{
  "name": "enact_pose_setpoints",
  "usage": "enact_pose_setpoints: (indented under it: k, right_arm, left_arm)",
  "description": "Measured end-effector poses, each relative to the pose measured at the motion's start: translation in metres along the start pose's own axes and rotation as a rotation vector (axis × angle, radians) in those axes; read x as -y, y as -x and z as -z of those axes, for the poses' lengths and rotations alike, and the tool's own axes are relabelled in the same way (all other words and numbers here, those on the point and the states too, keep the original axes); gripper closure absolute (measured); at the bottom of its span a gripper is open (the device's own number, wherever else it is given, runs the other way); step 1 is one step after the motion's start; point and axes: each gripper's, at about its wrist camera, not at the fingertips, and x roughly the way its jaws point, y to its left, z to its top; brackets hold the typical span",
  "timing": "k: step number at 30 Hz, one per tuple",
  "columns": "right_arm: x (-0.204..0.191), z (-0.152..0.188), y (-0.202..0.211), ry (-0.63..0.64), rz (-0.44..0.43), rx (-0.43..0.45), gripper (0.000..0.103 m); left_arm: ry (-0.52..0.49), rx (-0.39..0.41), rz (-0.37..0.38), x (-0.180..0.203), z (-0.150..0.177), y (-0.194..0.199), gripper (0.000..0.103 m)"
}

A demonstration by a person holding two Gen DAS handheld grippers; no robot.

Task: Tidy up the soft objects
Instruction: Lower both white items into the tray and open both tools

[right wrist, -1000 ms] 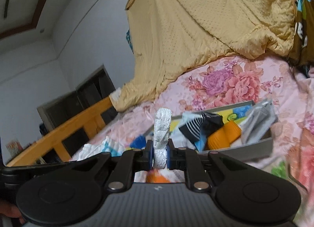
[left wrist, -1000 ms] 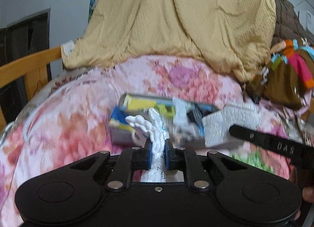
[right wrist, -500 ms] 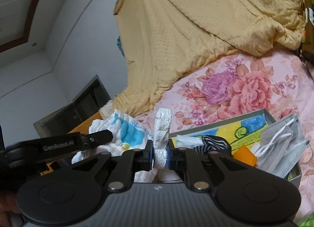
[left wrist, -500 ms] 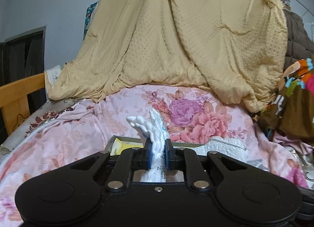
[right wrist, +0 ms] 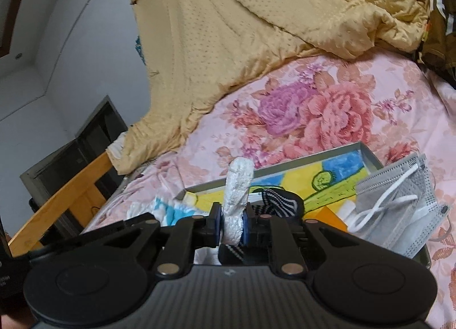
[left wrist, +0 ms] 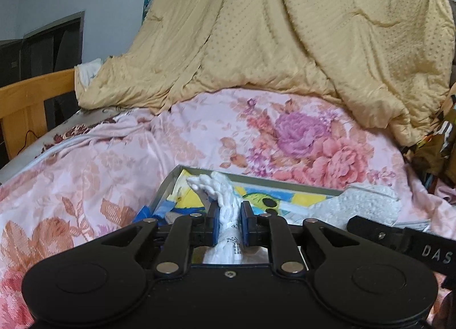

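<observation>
An open grey box (left wrist: 285, 182) with a yellow and blue picture inside lies on the bed, right under both grippers. My left gripper (left wrist: 229, 223) has a crumpled white cloth (left wrist: 225, 200) between its blue pads; its jaws are opening, and the pads still touch the cloth. My right gripper (right wrist: 230, 222) grips a white textured cloth (right wrist: 238, 183) that stands upright; its jaws are opening too. In the box (right wrist: 285, 165) lie a black-and-white striped sock (right wrist: 280, 200), an orange item (right wrist: 327, 215) and grey face masks (right wrist: 399, 200). A white-and-blue cloth (right wrist: 162, 209) hangs at the box's left end.
The box rests on a pink floral bedspread (left wrist: 85, 172). A big yellow quilt (left wrist: 285, 30) is heaped behind it. A wooden bed frame (left wrist: 28, 95) runs along the left, and a pile of colourful clothes (left wrist: 444, 143) sits at the right edge.
Both grippers have come in over the box and sunk a little, each with its cloth. The box has slid from the middle of each view to just beyond the fingertips.
</observation>
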Motion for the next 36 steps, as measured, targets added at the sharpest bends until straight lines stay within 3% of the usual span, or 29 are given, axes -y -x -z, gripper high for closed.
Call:
enact_pose_setpoints:
  k: [11, 27, 36]
  right_arm:
    - [-0.001, -0.001, -0.002, 0.034, 0.1, -0.014, 0.067]
    - [-0.005, 0.0, 0.0, 0.103, 0.181, -0.027, 0.036]
    - [-0.004, 0.0, -0.001, 0.108, 0.18, -0.028, 0.026]
  left_arm:
    - [-0.015, -0.019, -0.04, 0.002, 0.013, -0.004, 0.075]
    - [-0.009, -0.01, -0.051, 0.003, 0.016, 0.004, 0.035]
    - [0.019, -0.004, -0.053, -0.003, 0.015, 0.007, 0.02]
